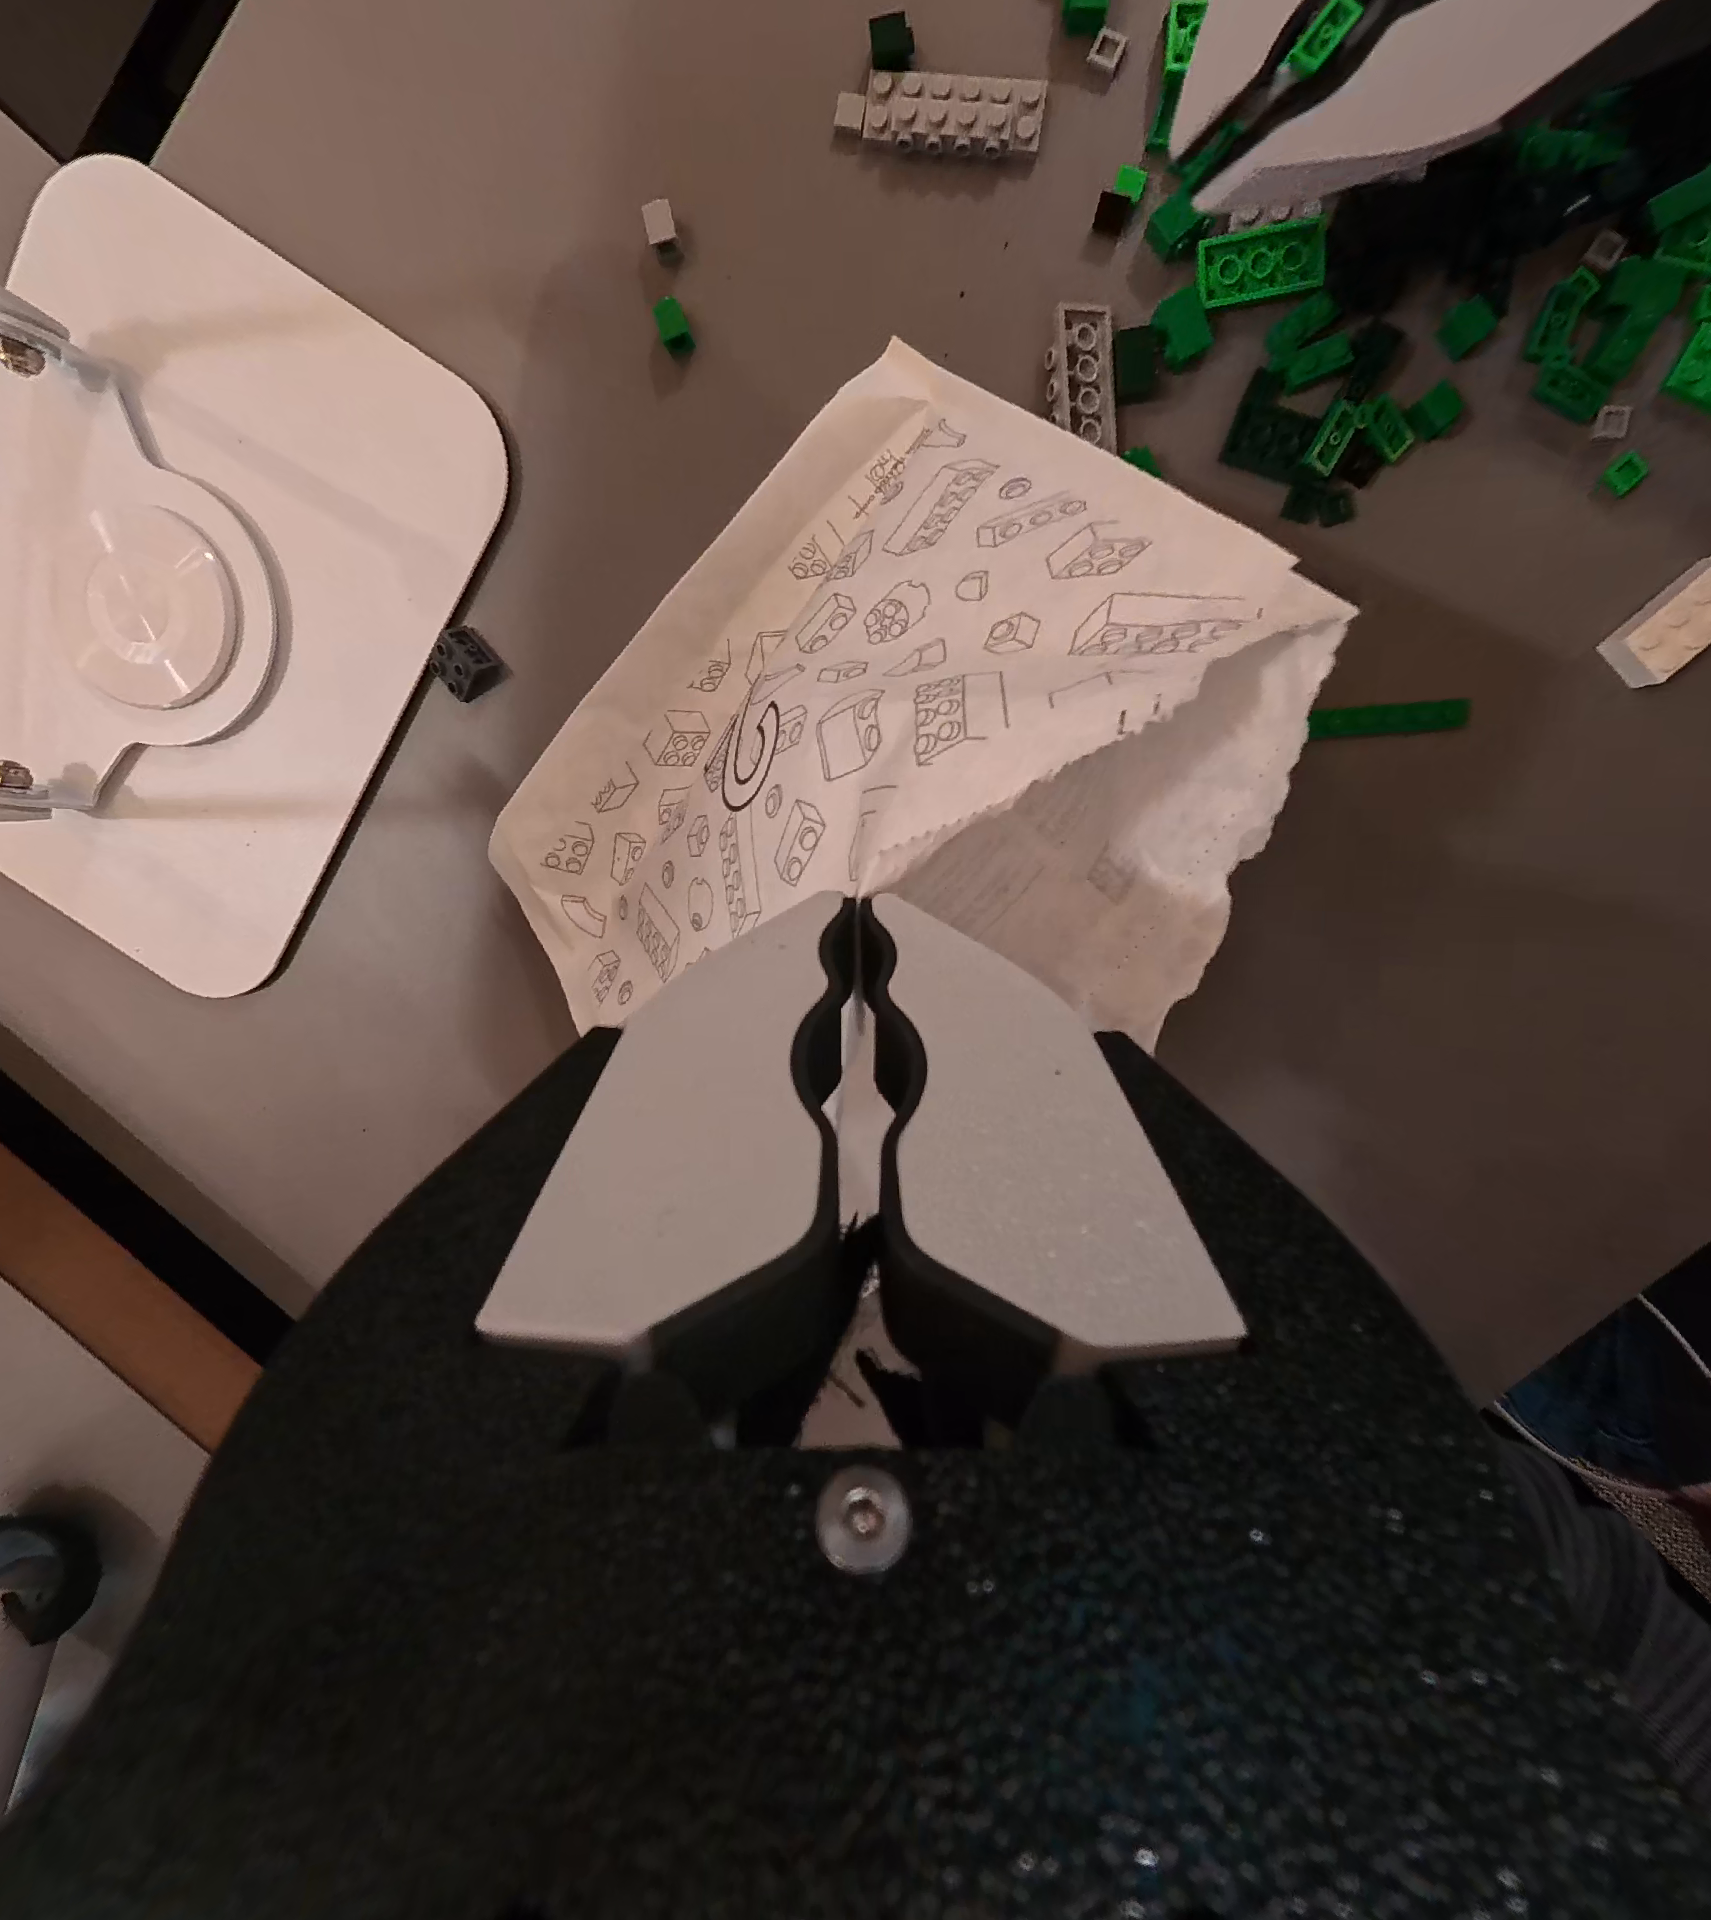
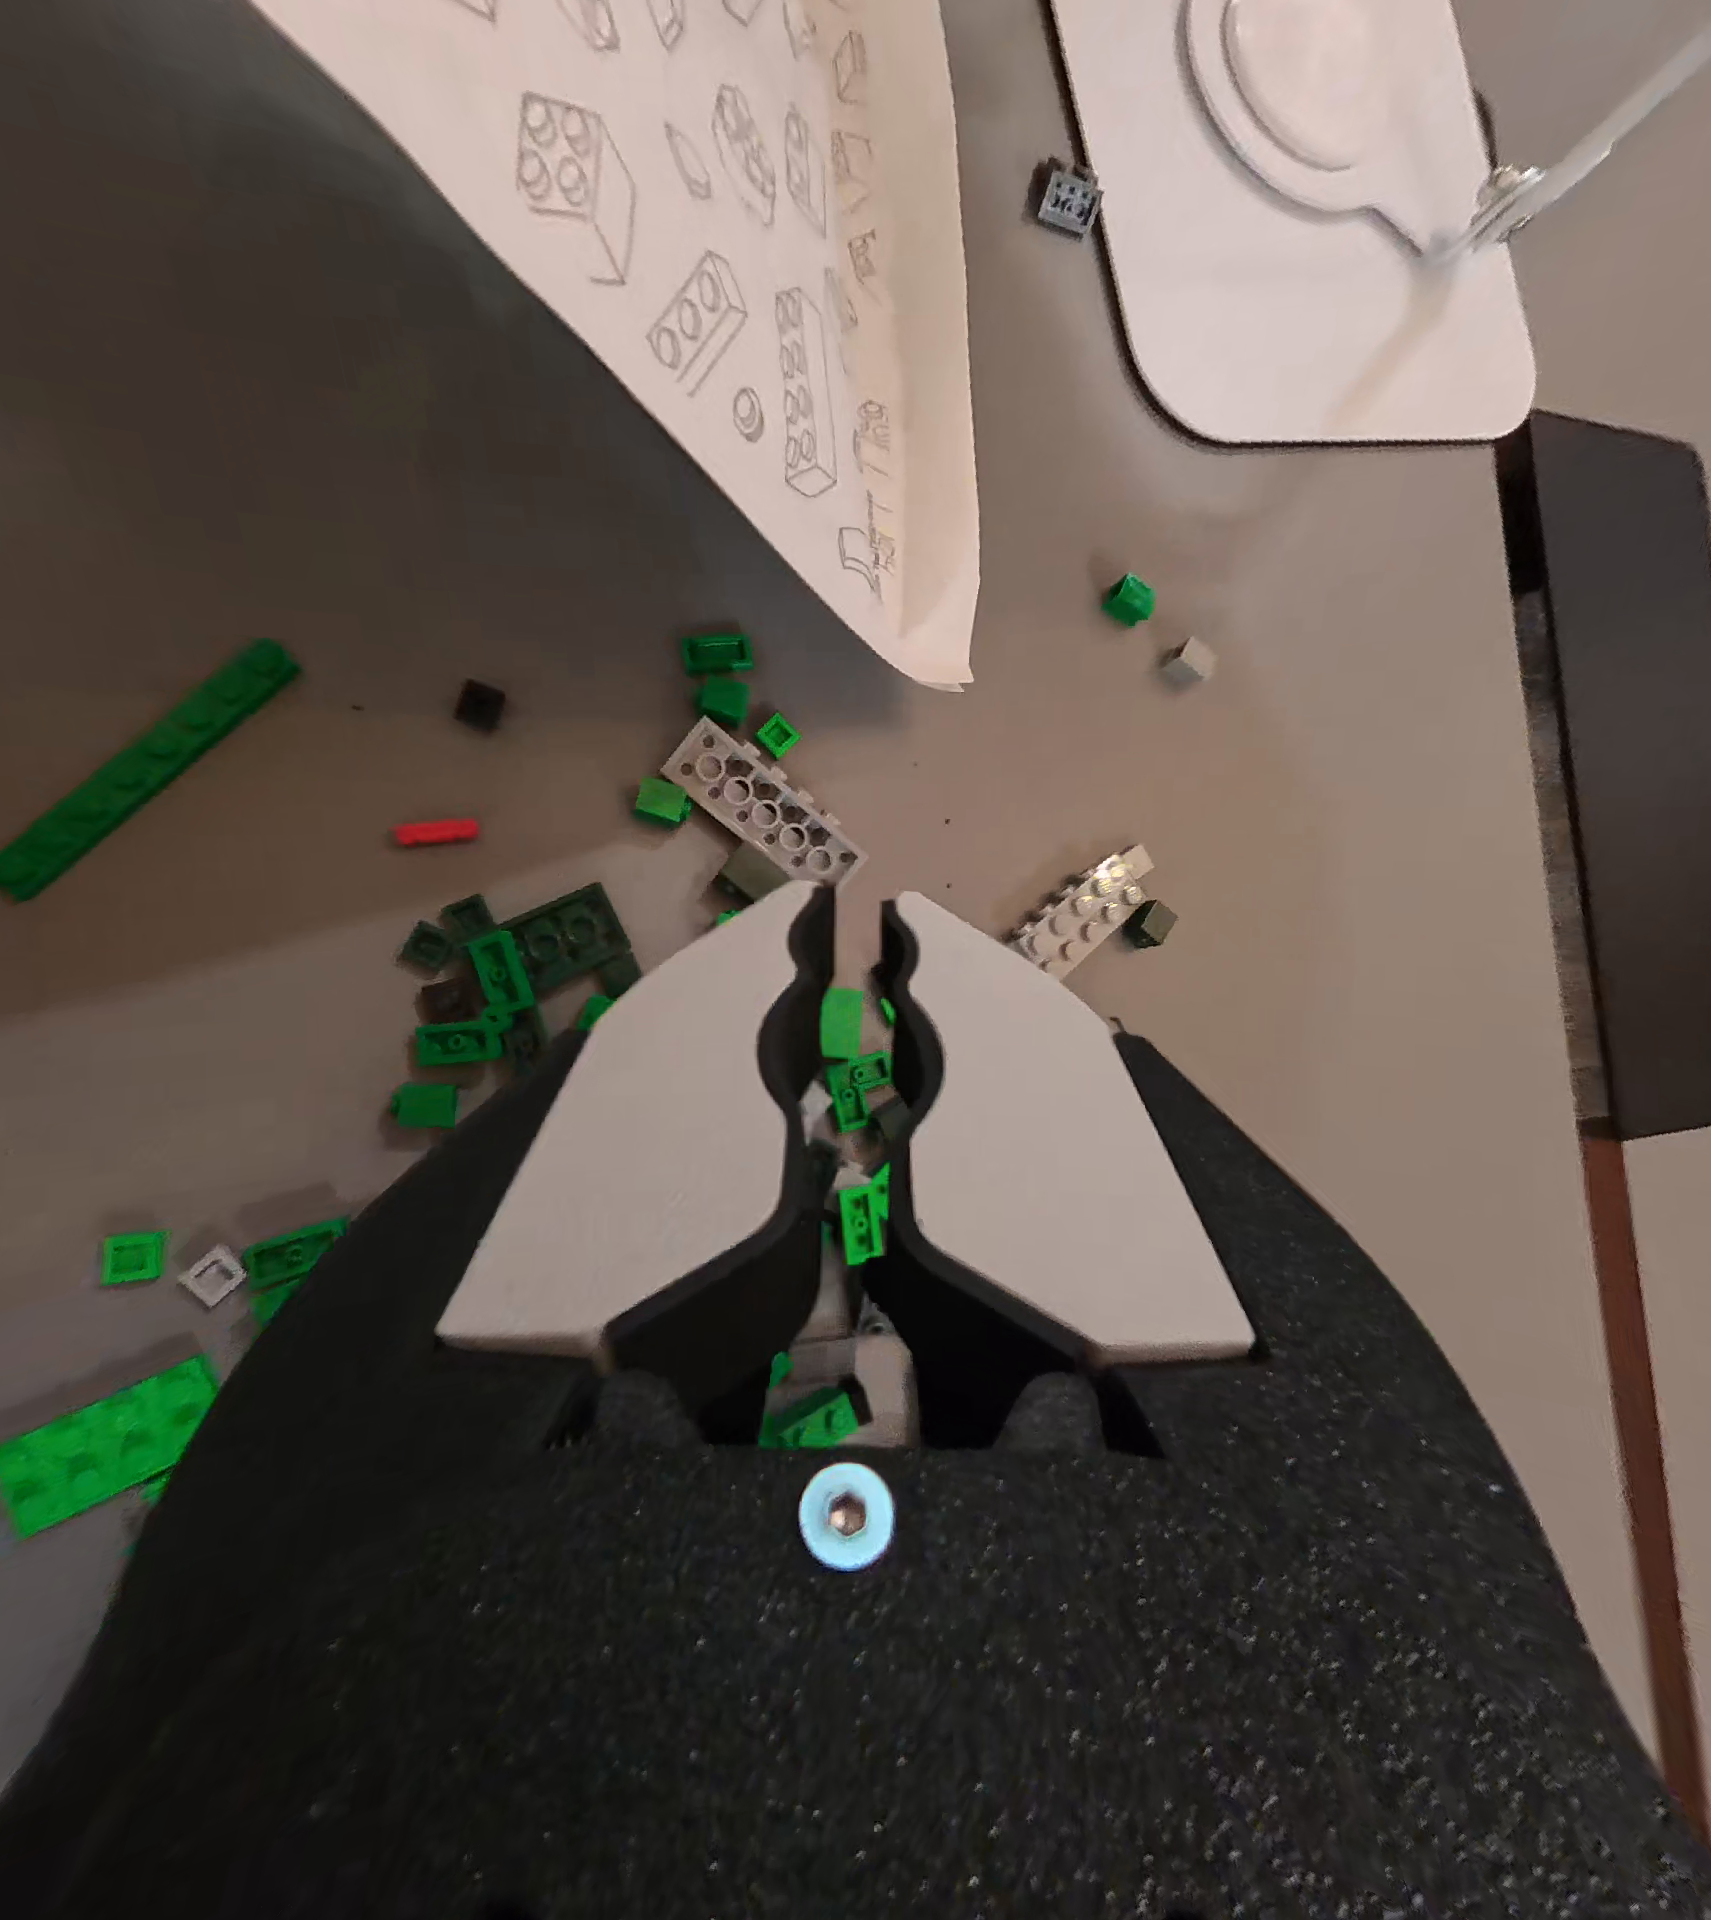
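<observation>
My left gripper (image 1: 859, 914) is shut on the edge of a white paper bag (image 1: 861, 665) printed with brick drawings and holds its torn mouth open above the grey table (image 1: 1453, 987). The bag also shows in the right wrist view (image 2: 726, 260). My right gripper (image 2: 859, 920) hovers low over a scatter of green bricks (image 2: 518, 966). Its fingertips stand a little apart with bare table between them. A small green brick (image 2: 840, 1020) shows in the hollow between the fingers, and the pads do not press on it. A grey brick with holes (image 2: 763, 810) lies just beyond the left fingertip.
A white stand base (image 1: 207, 582) with a clear bracket sits at the left, near the table edge. Grey studded bricks (image 1: 955, 109), a white brick (image 1: 1682, 618), a long green plate (image 2: 139, 769) and a small red piece (image 2: 435, 831) lie around. A dark panel (image 2: 1651, 769) borders the table. About 20 cm separates my left fingertips from my right. Between my right fingertips and the long green plate (image 2: 139, 769) there is roughly 12 cm. Look for it in the left wrist view (image 1: 1358, 716) too.
</observation>
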Motion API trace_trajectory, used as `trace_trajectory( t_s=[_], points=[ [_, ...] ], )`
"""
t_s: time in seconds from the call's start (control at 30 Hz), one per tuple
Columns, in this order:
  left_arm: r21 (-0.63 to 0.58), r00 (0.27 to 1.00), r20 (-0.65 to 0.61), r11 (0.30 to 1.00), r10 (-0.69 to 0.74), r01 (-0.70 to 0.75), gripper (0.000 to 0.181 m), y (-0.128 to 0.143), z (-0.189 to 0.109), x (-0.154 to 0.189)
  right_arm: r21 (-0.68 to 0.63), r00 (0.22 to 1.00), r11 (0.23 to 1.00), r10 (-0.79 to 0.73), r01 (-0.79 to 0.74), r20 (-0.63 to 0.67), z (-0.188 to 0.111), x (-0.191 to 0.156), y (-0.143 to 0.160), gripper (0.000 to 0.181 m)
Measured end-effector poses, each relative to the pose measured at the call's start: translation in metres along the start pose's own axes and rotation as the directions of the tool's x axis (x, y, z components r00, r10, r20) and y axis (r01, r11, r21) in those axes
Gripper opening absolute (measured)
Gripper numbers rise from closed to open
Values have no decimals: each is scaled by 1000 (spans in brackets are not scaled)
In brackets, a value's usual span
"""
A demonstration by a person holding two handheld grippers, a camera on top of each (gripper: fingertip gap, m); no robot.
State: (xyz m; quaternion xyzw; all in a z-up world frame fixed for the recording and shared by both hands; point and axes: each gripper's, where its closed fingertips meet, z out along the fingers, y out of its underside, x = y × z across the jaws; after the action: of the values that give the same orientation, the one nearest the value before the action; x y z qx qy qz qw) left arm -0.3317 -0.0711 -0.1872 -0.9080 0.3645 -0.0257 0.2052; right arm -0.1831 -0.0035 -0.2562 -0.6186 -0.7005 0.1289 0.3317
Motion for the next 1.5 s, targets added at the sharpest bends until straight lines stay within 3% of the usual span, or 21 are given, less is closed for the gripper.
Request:
trace_trajectory(
  t_s=[0.13, 0.33, 0.57, 0.7, 0.83, 1.03, 1.23, 1.5],
  points=[
    [1, 1000, 1, 1000, 4, -4, 0, 0, 0, 0, -39, 989, 995, 100, -96, 110, 7, -12, 11, 23],
    [1, 1000, -2, 1000, 5, -5, 0, 0, 0, 1, -103, 961, 981, 185, -167, 205, 24, -26, 23, 29],
    [3, 1000, -5, 1000, -3, 3, 0, 0, 0, 0, -153, 975, 981, 147, -122, 168, 29, -24, 23, 17],
    [9, 1000, -1, 1000, -6, 6, 0, 0, -1, -1, -80, 996, 996, 53, -48, 68, 6, -13, -6, 16],
    [16, 1000, 1, 1000, -9, 9, 0, 0, -2, -2, 92, 988, 987, -125, 133, -91, -32, -10, -64, 16],
    [18, 1000, 6, 1000, -1, 0, 0, -2, -2, -1, 307, 897, 846, -380, 435, -224, -64, -46, -134, 17],
    [15, 1000, 8, 1000, 7, -7, 0, -3, -2, 0, 347, 855, 782, -454, 517, -250, -62, -65, -156, 17],
    [12, 1000, 8, 1000, 15, -16, 0, -4, -1, 1, 325, 836, 770, -491, 549, -247, -51, -72, -159, 16]
  ],
)
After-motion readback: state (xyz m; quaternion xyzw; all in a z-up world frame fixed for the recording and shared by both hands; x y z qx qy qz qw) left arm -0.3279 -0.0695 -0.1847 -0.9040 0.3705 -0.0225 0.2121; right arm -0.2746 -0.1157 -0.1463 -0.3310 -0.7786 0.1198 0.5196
